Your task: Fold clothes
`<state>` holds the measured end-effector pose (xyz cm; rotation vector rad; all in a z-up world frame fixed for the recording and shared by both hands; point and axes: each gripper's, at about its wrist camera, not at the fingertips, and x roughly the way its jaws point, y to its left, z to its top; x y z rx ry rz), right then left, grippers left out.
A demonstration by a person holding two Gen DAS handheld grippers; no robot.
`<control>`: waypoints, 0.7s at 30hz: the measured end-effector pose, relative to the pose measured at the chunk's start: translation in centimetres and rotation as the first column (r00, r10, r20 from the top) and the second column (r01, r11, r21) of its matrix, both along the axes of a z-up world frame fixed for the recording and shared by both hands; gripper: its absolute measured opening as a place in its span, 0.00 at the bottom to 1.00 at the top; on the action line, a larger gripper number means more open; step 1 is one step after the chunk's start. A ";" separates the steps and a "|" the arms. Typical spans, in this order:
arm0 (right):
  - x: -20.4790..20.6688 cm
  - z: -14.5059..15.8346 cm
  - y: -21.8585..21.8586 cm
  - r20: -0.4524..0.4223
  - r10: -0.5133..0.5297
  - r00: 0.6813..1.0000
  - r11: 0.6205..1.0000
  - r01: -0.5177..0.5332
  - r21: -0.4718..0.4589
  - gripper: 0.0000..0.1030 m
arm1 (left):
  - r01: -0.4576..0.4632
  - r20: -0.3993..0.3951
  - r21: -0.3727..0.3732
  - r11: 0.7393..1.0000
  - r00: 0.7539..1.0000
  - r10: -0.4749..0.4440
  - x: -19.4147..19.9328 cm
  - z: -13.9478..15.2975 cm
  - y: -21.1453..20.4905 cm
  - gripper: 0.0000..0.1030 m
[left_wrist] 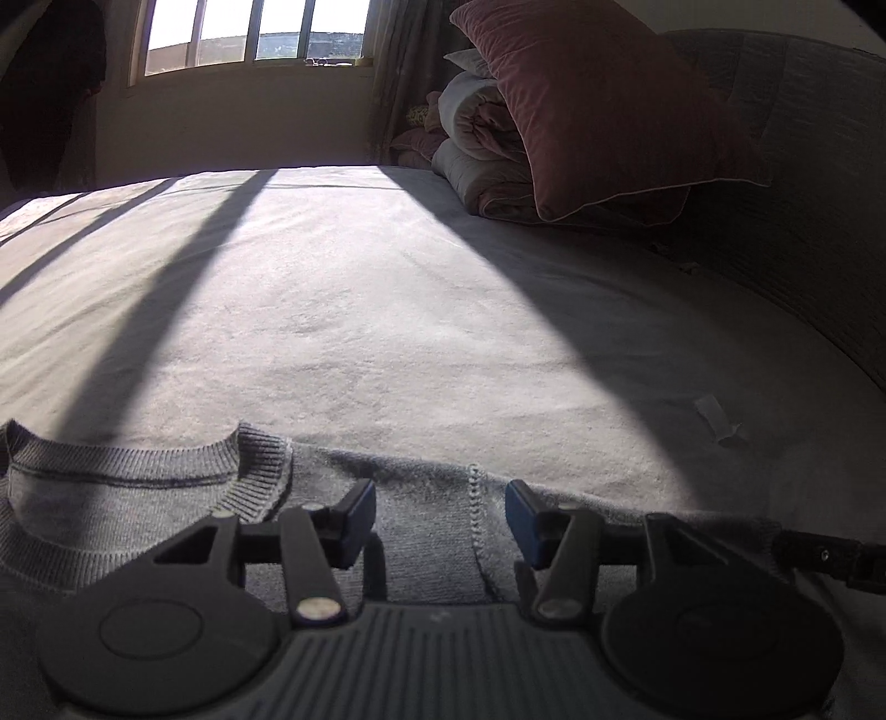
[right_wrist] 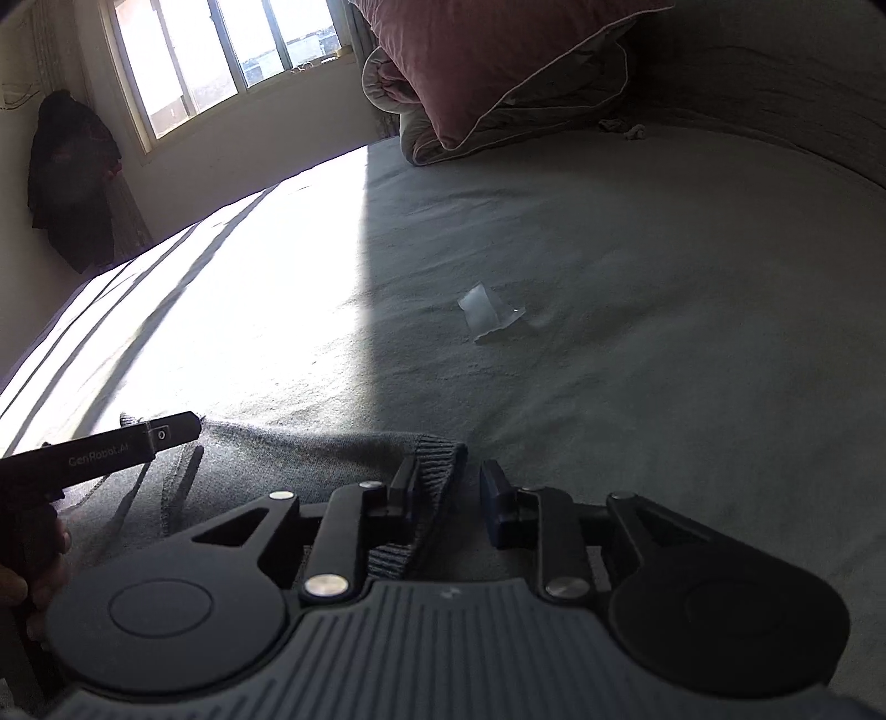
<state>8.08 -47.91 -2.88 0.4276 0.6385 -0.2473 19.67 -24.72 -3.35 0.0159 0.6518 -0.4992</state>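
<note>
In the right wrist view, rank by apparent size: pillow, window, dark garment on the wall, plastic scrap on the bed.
1. Pillow, cut off by the frame.
2. Window, close behind.
3. Garment.
4. Scrap, smallest.
Distances differ, so true sizes stay unsure.

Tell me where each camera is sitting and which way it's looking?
Left wrist: rides the left gripper, looking down across the grey sweater by its collar, toward the window; open jaws show.
Right wrist: rides the right gripper, looking over the sweater's ribbed cuff; the left gripper and the hand holding it show at the left edge.
Shared: sweater, bed, pink pillow, paper scrap, window.
</note>
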 end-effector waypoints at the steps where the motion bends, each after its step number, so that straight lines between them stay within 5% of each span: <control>1: -0.3 0.2 -0.3 -0.001 -0.007 1.000 0.999 0.007 0.043 0.35 | 0.000 -0.011 -0.009 1.000 1.000 0.000 -0.7 0.1 0.5 0.52; 6: -1.6 0.9 0.5 -0.038 0.014 0.999 0.984 -0.007 0.178 0.35 | 0.007 -0.046 0.003 1.000 0.999 -0.007 -4.9 -0.4 2.7 0.52; 11: -2.6 1.4 4.1 -0.144 0.097 0.985 0.993 -0.086 0.080 0.35 | 0.000 -0.054 -0.042 0.999 0.999 -0.003 -9.7 -0.8 5.7 0.53; 17: -5.3 2.5 7.3 -0.276 0.071 0.958 0.983 -0.115 -0.145 0.31 | -0.014 -0.053 -0.097 0.995 0.999 0.009 -15.3 -1.1 10.7 0.54; 21: -8.6 4.6 9.2 -0.172 0.155 0.973 0.982 -0.170 -0.077 0.34 | -0.048 -0.025 -0.113 0.992 0.999 0.045 -17.8 -0.3 15.3 0.56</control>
